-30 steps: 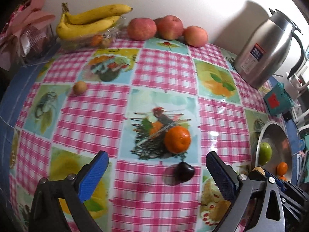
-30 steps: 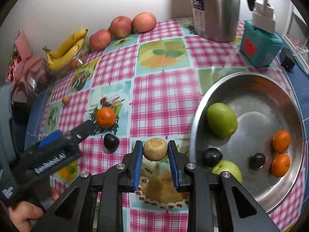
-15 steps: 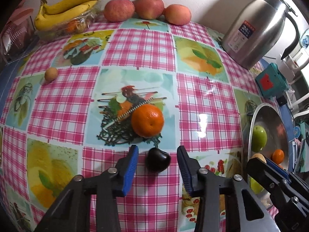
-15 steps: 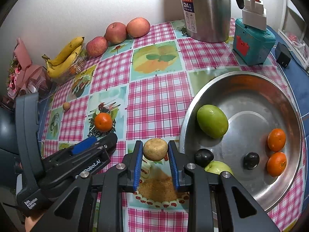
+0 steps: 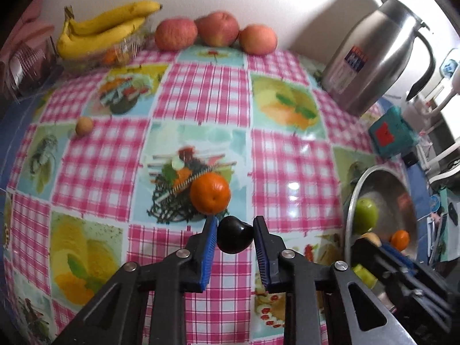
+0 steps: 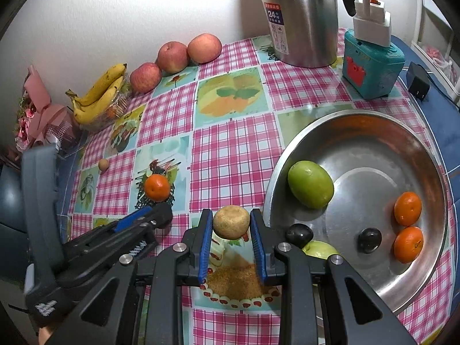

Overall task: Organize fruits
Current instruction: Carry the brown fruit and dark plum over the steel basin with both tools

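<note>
My left gripper is shut on a dark plum on the checked tablecloth, just in front of a tangerine. My right gripper is shut on a brown round fruit and holds it left of the steel bowl. The bowl holds a green fruit, two tangerines, two dark plums and another green fruit partly hidden behind the right finger. A small brown fruit lies at the far left. The left gripper also shows in the right wrist view.
Bananas on a clear tray and three apples line the back wall. A steel thermos jug and a teal box stand at the back right. Pink wrapped flowers sit at the far left edge.
My left gripper moved forward to the dark plum and shut on it. My right gripper kept hold of the brown fruit and shifted slightly toward the bowl.
</note>
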A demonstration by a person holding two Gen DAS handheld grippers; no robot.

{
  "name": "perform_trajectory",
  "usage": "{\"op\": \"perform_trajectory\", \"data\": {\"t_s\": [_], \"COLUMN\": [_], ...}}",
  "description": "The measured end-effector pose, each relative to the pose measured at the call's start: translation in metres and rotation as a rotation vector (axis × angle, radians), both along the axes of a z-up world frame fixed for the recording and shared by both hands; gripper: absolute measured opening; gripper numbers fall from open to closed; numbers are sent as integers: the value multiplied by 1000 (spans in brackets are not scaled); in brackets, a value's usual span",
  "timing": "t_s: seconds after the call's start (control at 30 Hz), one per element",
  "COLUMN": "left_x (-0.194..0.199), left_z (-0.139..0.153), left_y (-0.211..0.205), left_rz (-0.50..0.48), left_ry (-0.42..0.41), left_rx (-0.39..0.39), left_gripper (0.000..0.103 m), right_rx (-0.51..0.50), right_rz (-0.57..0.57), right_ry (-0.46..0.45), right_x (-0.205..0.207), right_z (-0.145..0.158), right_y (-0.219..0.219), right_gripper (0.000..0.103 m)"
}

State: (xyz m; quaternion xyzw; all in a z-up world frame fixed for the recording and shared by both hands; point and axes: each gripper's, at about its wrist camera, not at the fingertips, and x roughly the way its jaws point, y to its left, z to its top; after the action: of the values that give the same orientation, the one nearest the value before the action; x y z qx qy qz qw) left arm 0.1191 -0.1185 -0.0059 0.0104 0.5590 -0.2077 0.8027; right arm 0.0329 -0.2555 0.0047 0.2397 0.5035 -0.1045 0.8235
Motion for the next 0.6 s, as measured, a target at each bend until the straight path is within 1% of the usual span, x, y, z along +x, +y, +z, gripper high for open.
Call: {"op": "perform_trajectory", "data": {"t_s": [0.1, 0.27, 0.6], "left_x": [-3, -7, -21], "left_z": [15, 27, 28], "left_y": [-2, -10, -38], "left_rz": [-5, -20, -72], "left_ry": [-29, -52, -53], "left_rx": [-18, -31, -17], "left_gripper": [28, 28, 28], "right_rx": [4, 6, 12], "right_rz": [-9, -29, -113], "right_ry": [-3, 0, 11], "right_x": [-2, -6, -26], "right_z": [2, 2, 0], "right_y": [-3, -12, -46], "right_gripper": [27, 27, 27]}}
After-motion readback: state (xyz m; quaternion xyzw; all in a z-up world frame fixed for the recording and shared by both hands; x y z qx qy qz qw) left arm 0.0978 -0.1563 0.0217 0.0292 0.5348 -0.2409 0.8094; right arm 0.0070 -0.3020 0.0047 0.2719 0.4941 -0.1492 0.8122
